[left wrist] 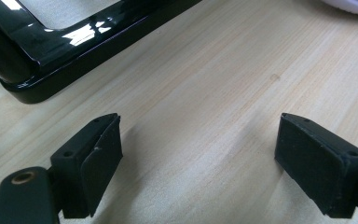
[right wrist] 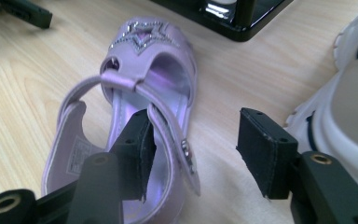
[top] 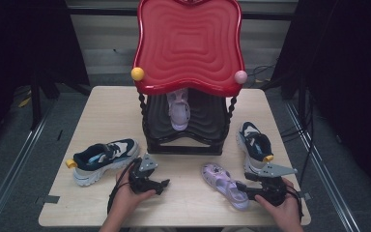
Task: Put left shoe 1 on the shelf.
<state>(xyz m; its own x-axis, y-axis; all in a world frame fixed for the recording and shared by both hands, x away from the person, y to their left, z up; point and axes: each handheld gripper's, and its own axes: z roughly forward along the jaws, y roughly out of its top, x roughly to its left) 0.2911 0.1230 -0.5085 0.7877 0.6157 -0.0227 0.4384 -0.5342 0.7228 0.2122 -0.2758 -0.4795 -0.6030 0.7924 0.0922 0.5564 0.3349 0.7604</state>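
A pale wooden table (top: 106, 104) stands on grey floor, with dark curtains left and right. At its far middle rises a black-and-red shoe rack (top: 188, 43). The purple sandal (right wrist: 135, 93) lies near the front, right of centre — the right gripper (right wrist: 193, 154) straddles its side wall and strap, one jaw inside, pads not yet pressing. The left gripper (left wrist: 198, 154) hovers wide and empty over bare wood, near the rack's black base.
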